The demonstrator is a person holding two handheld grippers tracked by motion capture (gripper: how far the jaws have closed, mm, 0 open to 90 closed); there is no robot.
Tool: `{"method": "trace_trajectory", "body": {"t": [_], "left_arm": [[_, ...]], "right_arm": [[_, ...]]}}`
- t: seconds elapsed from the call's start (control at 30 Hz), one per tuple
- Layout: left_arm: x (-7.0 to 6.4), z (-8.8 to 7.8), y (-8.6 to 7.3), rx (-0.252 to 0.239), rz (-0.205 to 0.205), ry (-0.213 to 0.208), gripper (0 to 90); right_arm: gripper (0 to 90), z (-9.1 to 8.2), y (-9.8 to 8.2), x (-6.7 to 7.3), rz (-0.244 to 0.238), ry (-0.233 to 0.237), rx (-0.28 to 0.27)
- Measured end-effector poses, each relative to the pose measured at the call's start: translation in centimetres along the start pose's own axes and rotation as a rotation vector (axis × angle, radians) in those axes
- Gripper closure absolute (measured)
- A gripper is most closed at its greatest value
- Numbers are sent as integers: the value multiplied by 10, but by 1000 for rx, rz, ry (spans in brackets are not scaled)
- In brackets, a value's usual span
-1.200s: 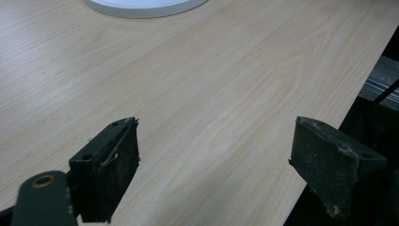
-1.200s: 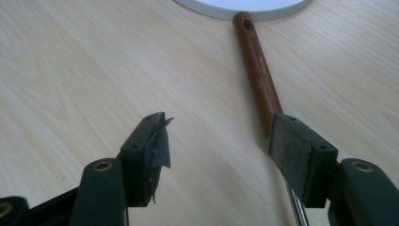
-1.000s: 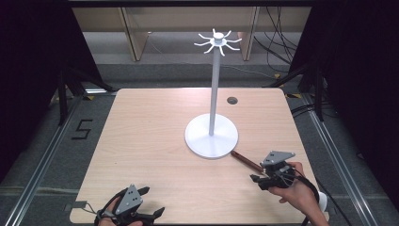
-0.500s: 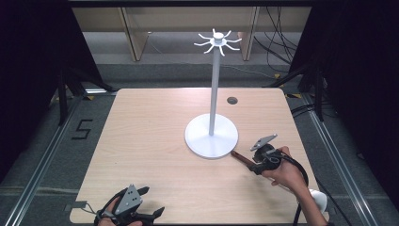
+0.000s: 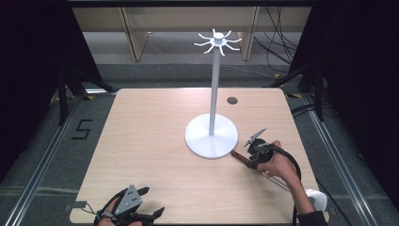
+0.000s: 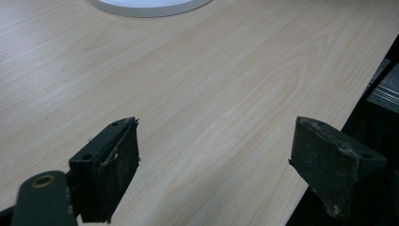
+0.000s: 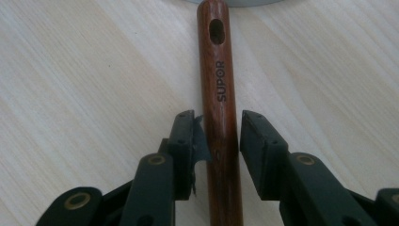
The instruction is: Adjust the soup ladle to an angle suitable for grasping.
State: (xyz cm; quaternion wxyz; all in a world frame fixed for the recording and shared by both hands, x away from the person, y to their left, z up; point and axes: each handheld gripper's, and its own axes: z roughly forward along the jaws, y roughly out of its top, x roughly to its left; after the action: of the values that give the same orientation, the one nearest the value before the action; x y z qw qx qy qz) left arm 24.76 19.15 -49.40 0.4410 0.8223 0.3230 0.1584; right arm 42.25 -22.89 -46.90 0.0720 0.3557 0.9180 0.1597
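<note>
A dark wooden handle [image 7: 219,94] marked SUPOR, with a hanging hole near its tip, lies flat on the table. Its tip points at the white stand base [image 5: 211,136]. My right gripper [image 7: 217,136] straddles this handle, one jaw on each side with thin gaps, so it is open. In the high view the right gripper [image 5: 254,153] tilts down over the handle [image 5: 239,157], just right of the base. My left gripper [image 5: 141,214] rests at the table's front left edge. Its jaws stand wide open around nothing [image 6: 214,160].
The white stand has a tall pole [image 5: 215,84] topped by a ring of hooks [image 5: 217,41]. A dark round hole [image 5: 232,100] marks the table's far side. A white rounded object [image 5: 316,200] lies by the front right edge, behind the person's forearm.
The right gripper has moved forward and left toward the stand base and tipped down over the wooden handle. The left gripper has stayed put.
</note>
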Motion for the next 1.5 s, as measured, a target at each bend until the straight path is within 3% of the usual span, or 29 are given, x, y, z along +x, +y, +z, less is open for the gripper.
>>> {"method": "trace_trajectory", "body": {"t": [0.07,0.13,0.17,0.2,0.53,0.77,0.83,0.93,1.03,1.07,1.17,1.23,1.3,1.33,1.37,1.4,1.43,1.5], "left_arm": [[0,0,0,4,-3,-5,151],[3,-1,1,18,52,-8,151],[0,0,0,-2,6,1,151],[0,0,0,3,-2,-5,151],[0,0,0,0,6,0,151],[-1,0,0,-18,-10,-5,151],[1,-2,0,15,20,-10,151],[0,1,0,-11,7,5,151],[0,0,0,4,0,-2,152],[2,0,1,-14,30,2,152],[3,0,1,-14,38,3,152],[2,-1,0,-6,24,5,152],[3,0,1,-15,38,5,152],[3,0,1,-15,38,5,152],[1,0,0,-17,22,-1,152],[2,-1,1,-7,32,4,152],[1,-2,0,3,-3,3,152],[1,-2,1,-10,1,2,152]], "right_arm": [[678,2,1,-1,0,0,21],[683,2,1,-1,-11,3,20],[693,5,2,-3,-14,3,28],[697,5,2,-3,-14,7,35],[730,9,5,-2,-21,15,72],[735,10,8,-4,-72,20,83],[736,10,8,-5,-62,22,86],[737,10,8,-4,-68,17,83],[737,10,8,-2,-73,5,87],[738,6,9,-2,-89,4,64],[738,-3,10,-1,-81,-5,38],[738,-15,10,-3,-98,-32,-7],[738,-32,10,-3,-69,-23,-80],[738,-37,9,-4,-78,-7,-111],[738,-37,9,-4,-78,-7,-111],[739,-43,8,-4,-80,6,-143],[739,-49,7,-4,-65,4,-166],[739,-59,4,-6,-66,7,-224]]}}
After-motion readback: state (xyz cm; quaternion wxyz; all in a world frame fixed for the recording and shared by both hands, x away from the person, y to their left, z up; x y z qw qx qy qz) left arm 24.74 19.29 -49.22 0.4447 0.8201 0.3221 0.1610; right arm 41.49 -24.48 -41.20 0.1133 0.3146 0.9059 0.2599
